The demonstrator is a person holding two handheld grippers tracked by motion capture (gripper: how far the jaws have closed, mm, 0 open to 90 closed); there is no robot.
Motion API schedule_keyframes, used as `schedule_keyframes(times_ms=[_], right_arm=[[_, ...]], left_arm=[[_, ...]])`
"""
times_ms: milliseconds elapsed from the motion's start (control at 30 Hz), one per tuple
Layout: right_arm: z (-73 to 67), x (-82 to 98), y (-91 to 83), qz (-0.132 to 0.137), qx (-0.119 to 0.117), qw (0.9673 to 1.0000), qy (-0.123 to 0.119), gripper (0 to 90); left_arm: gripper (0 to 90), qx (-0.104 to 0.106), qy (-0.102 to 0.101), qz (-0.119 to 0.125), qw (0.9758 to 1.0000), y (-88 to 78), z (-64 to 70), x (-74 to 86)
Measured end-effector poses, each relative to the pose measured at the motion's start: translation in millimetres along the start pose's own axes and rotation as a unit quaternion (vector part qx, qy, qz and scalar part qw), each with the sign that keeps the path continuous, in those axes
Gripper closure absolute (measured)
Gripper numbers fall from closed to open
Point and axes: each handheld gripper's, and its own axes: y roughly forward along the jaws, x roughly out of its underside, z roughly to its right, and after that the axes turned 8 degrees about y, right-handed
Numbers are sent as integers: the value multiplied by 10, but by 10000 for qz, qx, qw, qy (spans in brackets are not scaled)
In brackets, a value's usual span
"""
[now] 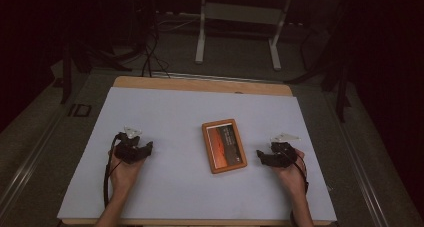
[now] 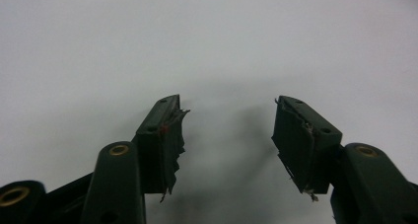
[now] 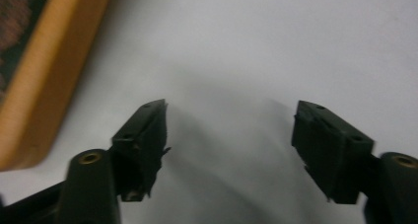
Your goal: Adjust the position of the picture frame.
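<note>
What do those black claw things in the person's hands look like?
The left gripper and the right gripper are black, and each has a pale grey three-cornered plate on top. A black cable trails back along each forearm, which is bare with no sleeve. Up close, each gripper has two blocky jaws with brass-coloured rivets, and the left gripper's pads look ragged and torn at the edges.

High view looks forward and down over the whole desk [image 1: 165, 112] from above; both gripper views sit close over its white surface, shared with it.
</note>
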Motion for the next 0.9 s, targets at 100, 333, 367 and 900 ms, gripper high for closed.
schedule_keyframes(times_ms=[100, 333, 367, 900], right_arm=[[-23, 3, -24, -17, -50, 9999, -105, 392], [-102, -32, -104, 86, -277, 9990, -329, 559], [-106, -38, -112, 104, -291, 9990, -327, 573], [-201, -77, -143, 180, -354, 9984, -408, 662]], left_arm=[[456, 291, -81, 227, 9993, -81, 0, -24], [466, 939, 109, 399, 9947, -233, 85, -55], [471, 998, 149, 414, 9940, -243, 91, -57], [582, 1576, 490, 466, 9852, -249, 264, -118]])
